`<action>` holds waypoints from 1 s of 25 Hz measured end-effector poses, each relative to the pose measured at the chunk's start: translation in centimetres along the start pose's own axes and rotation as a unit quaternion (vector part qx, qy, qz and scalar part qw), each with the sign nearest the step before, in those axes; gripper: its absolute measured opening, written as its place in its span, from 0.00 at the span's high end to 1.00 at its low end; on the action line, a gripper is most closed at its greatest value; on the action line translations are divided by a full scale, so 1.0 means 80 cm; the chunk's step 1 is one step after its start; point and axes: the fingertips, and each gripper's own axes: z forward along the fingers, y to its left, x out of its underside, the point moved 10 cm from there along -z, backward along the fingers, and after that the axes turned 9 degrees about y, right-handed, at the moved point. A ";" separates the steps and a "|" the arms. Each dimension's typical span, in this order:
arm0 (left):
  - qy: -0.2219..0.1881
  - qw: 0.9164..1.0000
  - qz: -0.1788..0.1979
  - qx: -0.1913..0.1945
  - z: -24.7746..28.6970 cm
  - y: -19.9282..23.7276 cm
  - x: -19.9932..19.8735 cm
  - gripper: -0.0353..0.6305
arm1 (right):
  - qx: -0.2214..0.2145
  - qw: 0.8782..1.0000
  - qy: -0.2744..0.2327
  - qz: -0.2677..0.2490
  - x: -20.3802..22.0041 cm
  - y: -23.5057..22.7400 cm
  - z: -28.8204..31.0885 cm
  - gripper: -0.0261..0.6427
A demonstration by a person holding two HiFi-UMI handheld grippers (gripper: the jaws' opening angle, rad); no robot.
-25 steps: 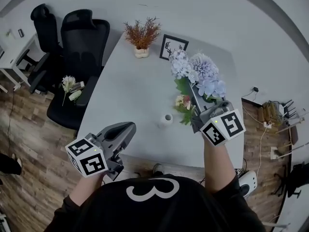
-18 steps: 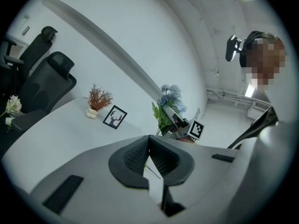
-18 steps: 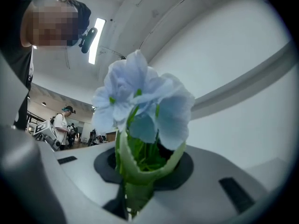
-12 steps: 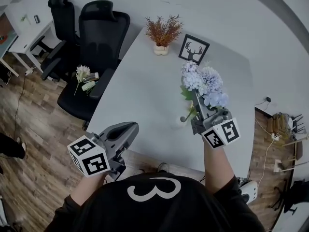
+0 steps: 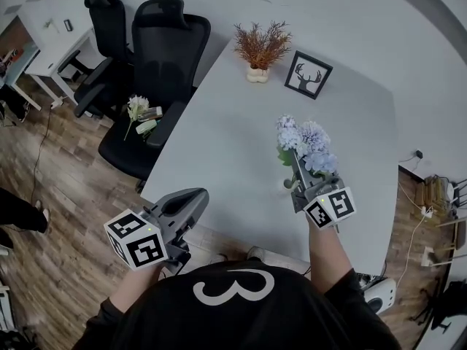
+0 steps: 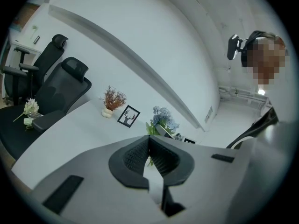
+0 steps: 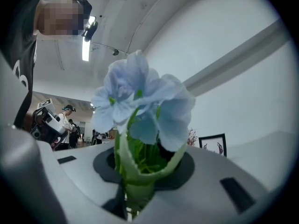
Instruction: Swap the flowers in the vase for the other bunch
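Gripping one blue bunch (image 5: 307, 138), right tongs (image 5: 297, 168); one white bunch (image 5: 137, 109), chair (image 5: 125, 149).

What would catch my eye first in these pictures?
The blue bunch stands out most, clamped by its stems in the right gripper over the table's right side. A white bunch lies on the black chair left of the table; a rust-coloured plant and a deer picture stand at its far edge.

White table (image 5: 219, 144) w/ potted plant (image 5: 259, 49), deer pic (image 5: 307, 75)
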 end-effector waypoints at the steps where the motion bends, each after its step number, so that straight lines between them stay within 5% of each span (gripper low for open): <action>1: 0.001 1.000 -0.001 0.000 0.001 0.000 0.001 0.93 | 0.003 1.000 0.006 0.002 0.006 0.000 -0.001 0.78; 17: 0.021 1.000 0.010 0.017 0.025 0.004 -0.009 0.93 | 0.039 0.998 0.050 -0.008 0.052 0.000 -0.006 0.73; 25: 0.030 0.999 0.020 0.030 0.029 0.005 -0.015 0.93 | 0.058 0.996 0.071 0.013 0.062 0.002 -0.010 0.44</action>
